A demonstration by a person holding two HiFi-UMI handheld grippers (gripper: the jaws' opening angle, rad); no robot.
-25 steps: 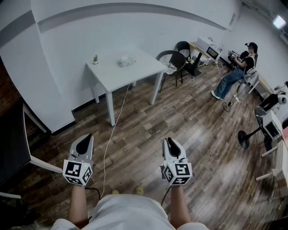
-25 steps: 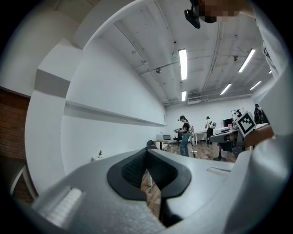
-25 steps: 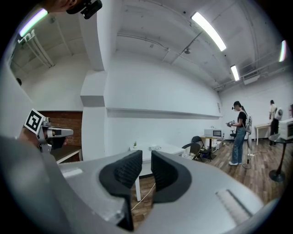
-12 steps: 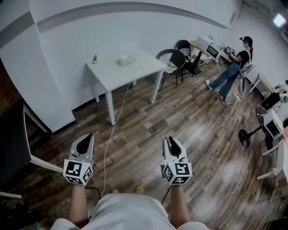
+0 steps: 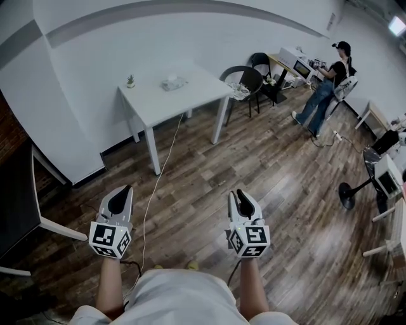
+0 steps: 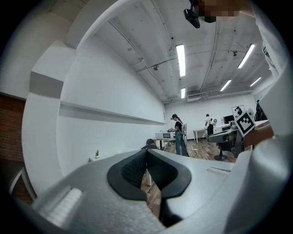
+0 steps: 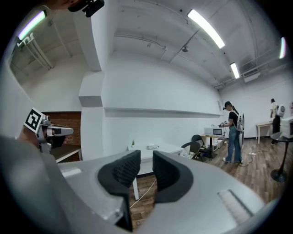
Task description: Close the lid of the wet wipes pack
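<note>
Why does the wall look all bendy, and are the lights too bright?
Head view: the wide lens bows the grey wall stripe into a curve, but the white table looks sharp. Left gripper view: black rounded corners, ceiling lights glaring white. Right gripper view: same bulging, a ceiling strip glaring.

Wood-plank floor [image 5: 266, 159] with a slight sheen; smooth matt white table [image 5: 190, 98] (legs likewise); ribbed matt gripper pads [image 7: 122, 170].

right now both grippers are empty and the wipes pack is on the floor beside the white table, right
One thing's wrong: the wet wipes pack lies on the white table, not the floor; the head view shows it. The left gripper and right gripper are empty.
</note>
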